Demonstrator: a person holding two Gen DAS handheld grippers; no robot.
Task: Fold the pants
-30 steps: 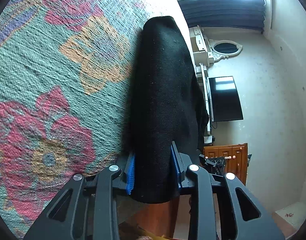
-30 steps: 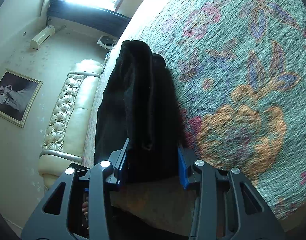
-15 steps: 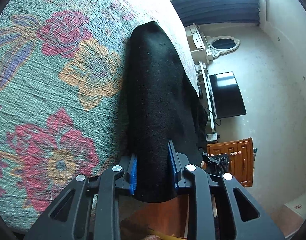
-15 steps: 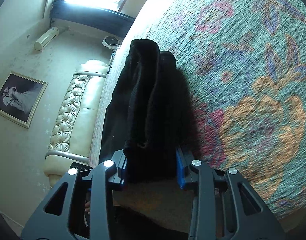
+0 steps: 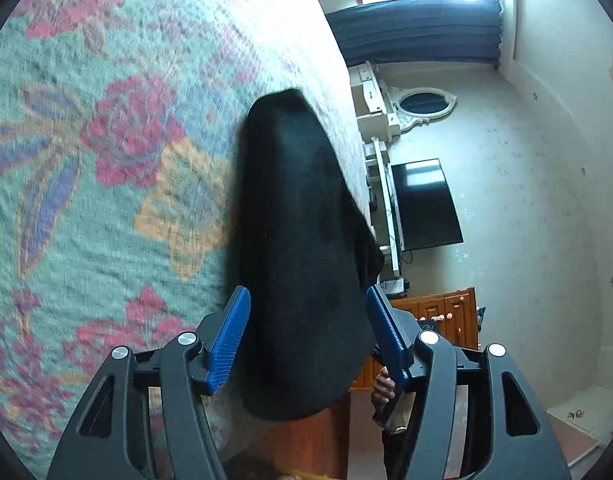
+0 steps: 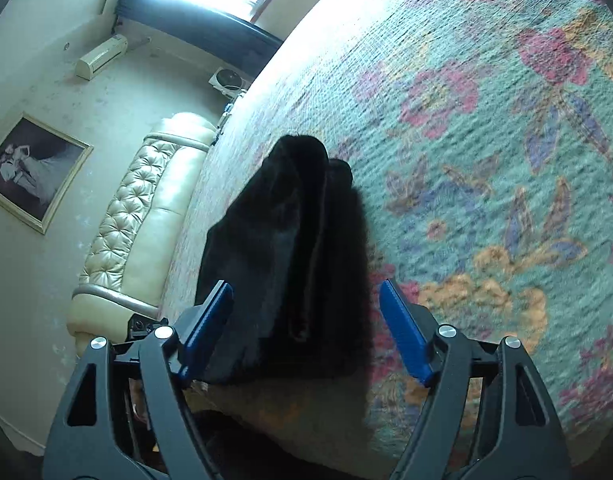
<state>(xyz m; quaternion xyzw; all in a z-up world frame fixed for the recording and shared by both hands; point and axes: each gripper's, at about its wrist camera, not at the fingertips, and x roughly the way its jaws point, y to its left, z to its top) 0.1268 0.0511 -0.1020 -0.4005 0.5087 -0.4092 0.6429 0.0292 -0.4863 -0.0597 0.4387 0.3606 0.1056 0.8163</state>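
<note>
The black pants (image 5: pixel 302 248) lie folded into a narrow stack on the floral bedspread (image 5: pixel 86 200), near its edge. My left gripper (image 5: pixel 308 304) is open, its blue pads standing on either side of the near end of the pants without pinching them. In the right wrist view the pants (image 6: pixel 290 256) show folded layers, and my right gripper (image 6: pixel 306 300) is open around their near end too. The cloth rests on the bedspread (image 6: pixel 486 160).
Beyond the bed edge stand a black TV (image 5: pixel 424 204), a white dresser with an oval mirror (image 5: pixel 422 104) and a wooden cabinet (image 5: pixel 438 312). A cream tufted sofa (image 6: pixel 142 216) and a framed picture (image 6: pixel 30 168) are on the other side.
Both grippers were shut on the pants and have now opened, letting the cloth go. Both have pulled back slightly, and the pants lie on the bed.
</note>
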